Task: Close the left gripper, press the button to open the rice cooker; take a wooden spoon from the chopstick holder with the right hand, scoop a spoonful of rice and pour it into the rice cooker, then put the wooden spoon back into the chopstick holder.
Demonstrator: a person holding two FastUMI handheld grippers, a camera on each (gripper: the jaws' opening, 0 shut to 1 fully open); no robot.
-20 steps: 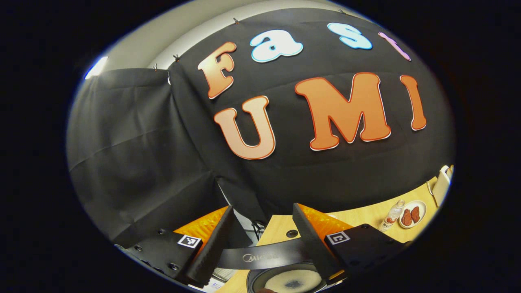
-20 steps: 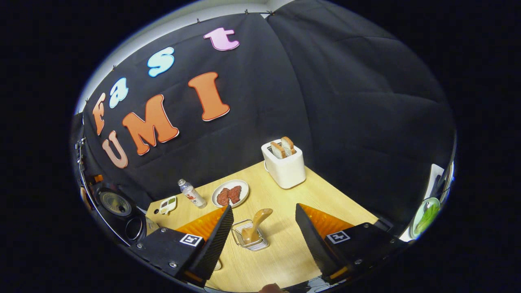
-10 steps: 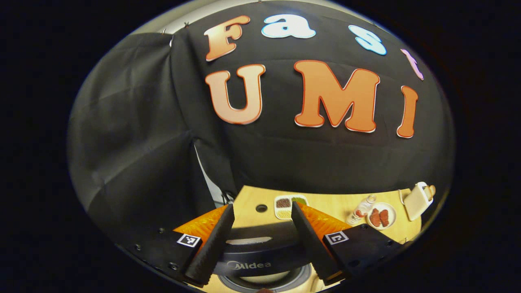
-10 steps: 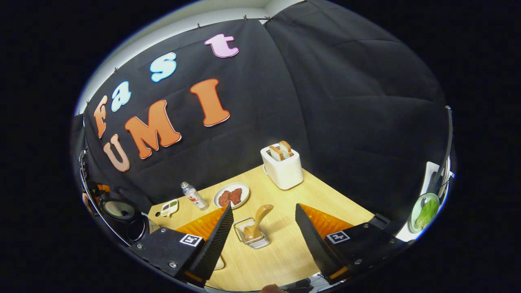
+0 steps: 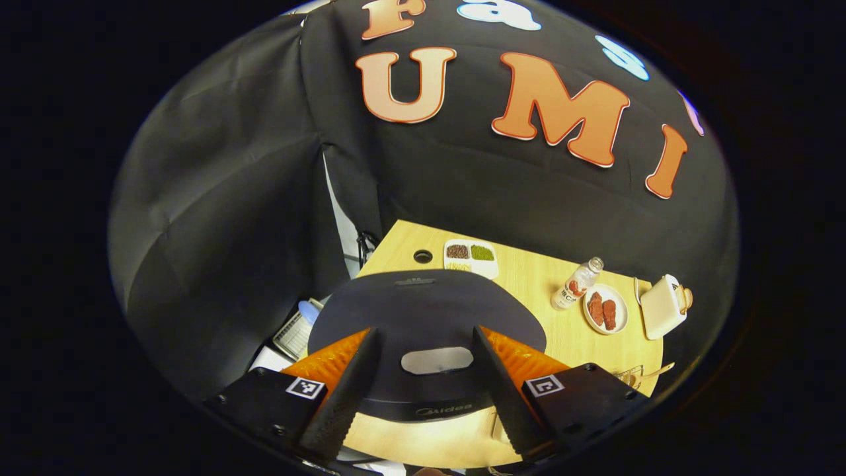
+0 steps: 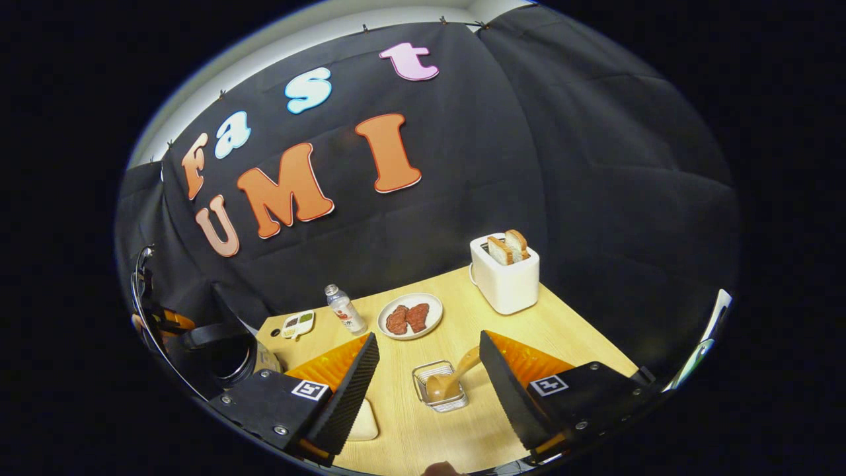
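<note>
Left gripper view: looking down on the rice cooker (image 5: pixel 423 311), lid apparently shut, its pale button (image 5: pixel 437 360) at the front of the dark lid, framed between the two fingers of the left gripper (image 5: pixel 423 330). Fingers spread wide, holding nothing, so not yet closed as the press probably requires; button dead ahead and a little below the tips, gap to it impossible to judge. Lower front of the cooker cut off behind the fingers. Right gripper view: right gripper (image 6: pixel 428 336) likewise wide and empty, hovering over the table (image 6: pixel 562 330); wooden spoon (image 6: pixel 456 373) leaning in the wire chopstick holder (image 6: pixel 439 390) just ahead between the fingers, handle tilted up toward the right finger. Clearly nearer this hand than the other. Pale object beside the left finger half hidden, not identifiable as the rice.
</note>
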